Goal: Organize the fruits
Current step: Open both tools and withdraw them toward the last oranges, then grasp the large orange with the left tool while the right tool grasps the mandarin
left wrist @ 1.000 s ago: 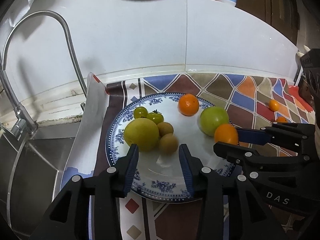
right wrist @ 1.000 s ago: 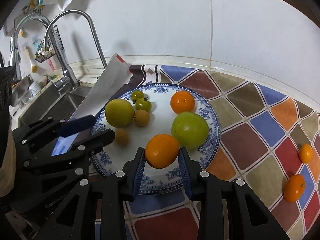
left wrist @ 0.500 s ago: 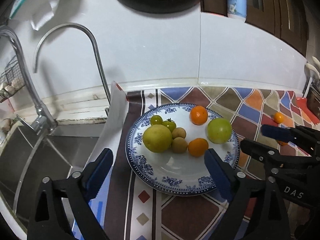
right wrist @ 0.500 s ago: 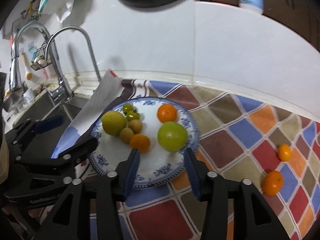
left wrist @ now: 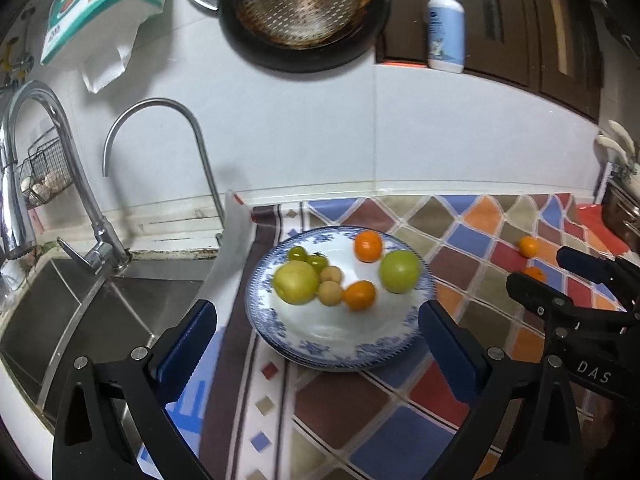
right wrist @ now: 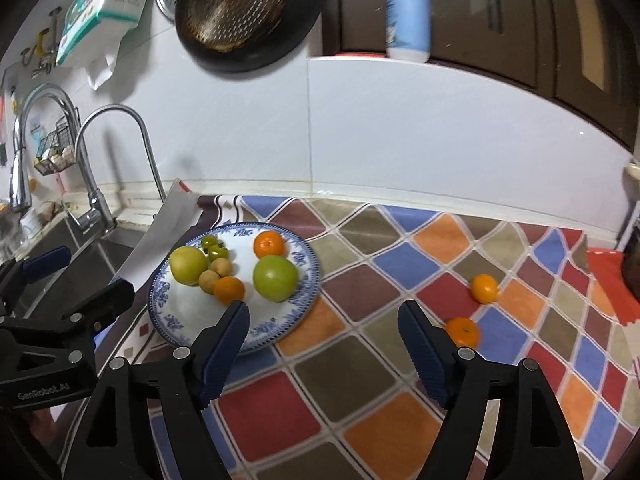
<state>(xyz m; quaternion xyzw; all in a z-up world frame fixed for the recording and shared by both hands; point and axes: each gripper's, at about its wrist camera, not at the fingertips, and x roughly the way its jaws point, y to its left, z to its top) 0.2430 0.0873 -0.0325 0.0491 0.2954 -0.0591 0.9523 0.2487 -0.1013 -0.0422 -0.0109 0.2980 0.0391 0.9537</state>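
Note:
A blue-and-white plate holds a yellow-green fruit, a green apple, two oranges, two small brown fruits and two green cherry tomatoes. Two more small oranges lie on the patterned cloth to the right. My left gripper hovers short of the plate, jaws very wide and still opening, nothing between them. My right gripper hangs over the cloth just right of the plate, jaws opening, empty.
A steel sink with two curved taps lies left of the cloth. A white sheet edge stands between sink and plate. The white wall runs behind, with a hanging pan and a lotion bottle above.
The right gripper let go of an orange, which now lies on the plate by the brown fruits. Both grippers opened wide and drew back and upward from the plate.

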